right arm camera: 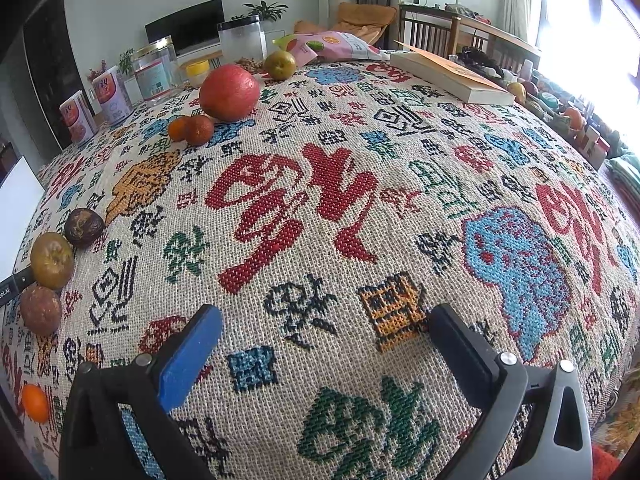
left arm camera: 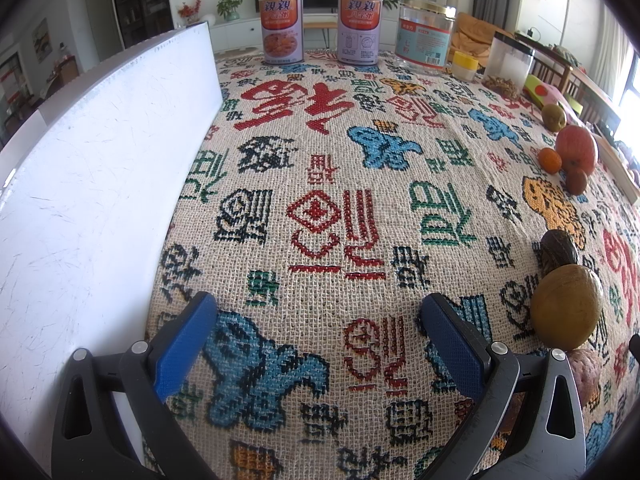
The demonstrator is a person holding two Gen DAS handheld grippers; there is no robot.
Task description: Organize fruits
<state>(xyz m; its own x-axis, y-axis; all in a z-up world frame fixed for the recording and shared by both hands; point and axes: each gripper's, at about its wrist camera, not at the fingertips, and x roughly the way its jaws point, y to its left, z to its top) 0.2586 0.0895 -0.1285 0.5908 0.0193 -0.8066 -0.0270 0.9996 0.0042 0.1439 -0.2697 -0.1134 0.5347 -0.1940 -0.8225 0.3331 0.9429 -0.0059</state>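
Note:
Fruits lie loose on the patterned woven tablecloth (right arm camera: 320,184). A red apple (right arm camera: 229,92) sits far left with two small oranges (right arm camera: 178,128) in front of it and a greenish fruit (right arm camera: 280,65) behind. At the left edge a dark fruit (right arm camera: 84,227), a brown-yellow fruit (right arm camera: 52,260) and a purplish-brown fruit (right arm camera: 40,310) form a row, with another small orange (right arm camera: 35,402) nearer. The left wrist view shows the brown-yellow fruit (left arm camera: 566,306) and the apple (left arm camera: 576,148) at its right. My left gripper (left arm camera: 320,340) and right gripper (right arm camera: 326,344) are both open and hold nothing, low over bare cloth.
A large white board-like object (left arm camera: 100,160) stands along the left side. Two cans (left arm camera: 281,28), a glass jar (left arm camera: 426,36), a small yellow-lidded pot (left arm camera: 465,65) and a plastic container (left arm camera: 508,66) line the far edge. A book (right arm camera: 452,74) and a snack bag (right arm camera: 340,46) lie at the far right.

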